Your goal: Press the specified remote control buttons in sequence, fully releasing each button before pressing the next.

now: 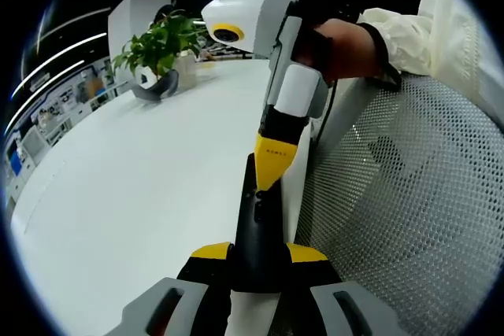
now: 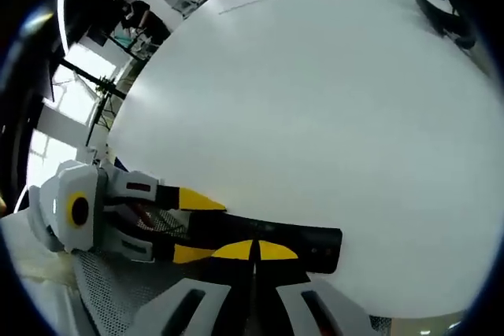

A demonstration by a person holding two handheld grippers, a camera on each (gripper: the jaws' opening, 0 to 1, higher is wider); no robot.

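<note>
The long, slim black plastic remote control (image 1: pixel 257 234) is held out over the edge of the white table (image 1: pixel 142 186), not laid flat on it. In the left gripper view its near end is clamped between the yellow-tipped jaws of the left gripper (image 1: pixel 257 255), and its long axis runs straight ahead, away from that camera. The button face is turned upward; a few small buttons can be made out near the far end.

The right gripper (image 1: pixel 274 169) is seen coming down from above, jaws brought together into one yellow point. That point sits on or just above the far end of the remote; actual contact cannot be told.

In the right gripper view the remote (image 2: pixel 268 243) lies crosswise, its free end to the right, the left gripper (image 2: pixel 197 226) gripping the opposite end from the left. The right gripper (image 2: pixel 255 250) shows its yellow tips closed, meeting over the middle of the remote's length.

Judgement: the pressing falls to the right gripper, already over the button face; the left only steadies.

A white mesh chair back (image 1: pixel 409 218) stands beside the table; a green potted plant (image 1: pixel 157 49) is well apart.
</note>
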